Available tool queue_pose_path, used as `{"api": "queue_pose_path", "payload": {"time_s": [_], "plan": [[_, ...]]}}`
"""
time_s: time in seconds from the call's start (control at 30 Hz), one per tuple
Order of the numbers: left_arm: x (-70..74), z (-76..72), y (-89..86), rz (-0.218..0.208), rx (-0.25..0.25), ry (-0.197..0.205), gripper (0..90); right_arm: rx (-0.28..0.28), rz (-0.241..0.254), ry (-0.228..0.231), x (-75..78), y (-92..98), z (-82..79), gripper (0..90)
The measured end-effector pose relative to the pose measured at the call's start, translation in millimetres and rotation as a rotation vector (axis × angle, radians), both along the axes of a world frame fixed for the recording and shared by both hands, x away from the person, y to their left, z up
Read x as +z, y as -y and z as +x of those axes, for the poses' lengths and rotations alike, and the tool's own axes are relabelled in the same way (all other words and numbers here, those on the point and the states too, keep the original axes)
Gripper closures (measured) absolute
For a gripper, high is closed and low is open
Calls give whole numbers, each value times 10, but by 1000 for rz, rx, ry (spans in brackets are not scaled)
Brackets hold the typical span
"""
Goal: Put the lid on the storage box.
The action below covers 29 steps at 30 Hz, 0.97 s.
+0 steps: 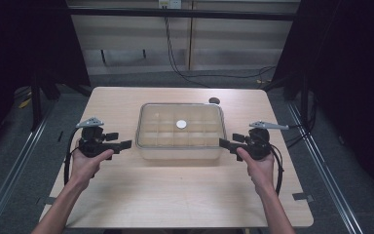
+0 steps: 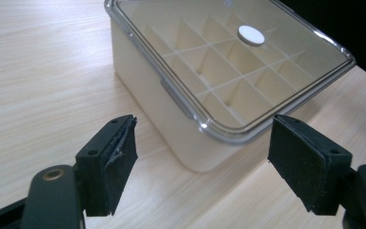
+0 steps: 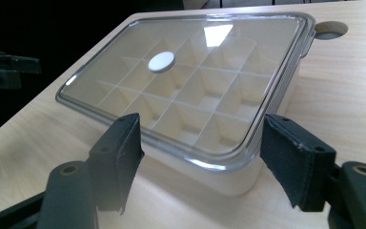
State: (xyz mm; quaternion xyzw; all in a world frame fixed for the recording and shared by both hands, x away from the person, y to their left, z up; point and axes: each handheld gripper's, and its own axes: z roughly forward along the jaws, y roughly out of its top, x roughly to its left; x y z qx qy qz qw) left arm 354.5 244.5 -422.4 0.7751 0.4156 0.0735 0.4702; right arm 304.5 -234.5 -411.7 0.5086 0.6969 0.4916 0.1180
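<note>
The lidded divider box (image 1: 180, 131) sits mid-table with its long axis running straight between the left gripper (image 1: 125, 145) and right gripper (image 1: 225, 143), both wide open, empty, and about equally near its short ends, probably not touching.

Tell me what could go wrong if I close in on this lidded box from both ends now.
Both grippers, left gripper and right gripper, are open beside the compartment box. Uneven contact could slide it across the bare table. The clear lid overhangs the walls, so pads might catch its rim and pop it.
</note>
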Motion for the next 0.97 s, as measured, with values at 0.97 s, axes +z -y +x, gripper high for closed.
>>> {"api": "queue_pose_path", "payload": {"time_s": [0.97], "plan": [[-462,-821,-390,49,15,-70,271,-79,-24,-33,-407,291,-763,292]]}}
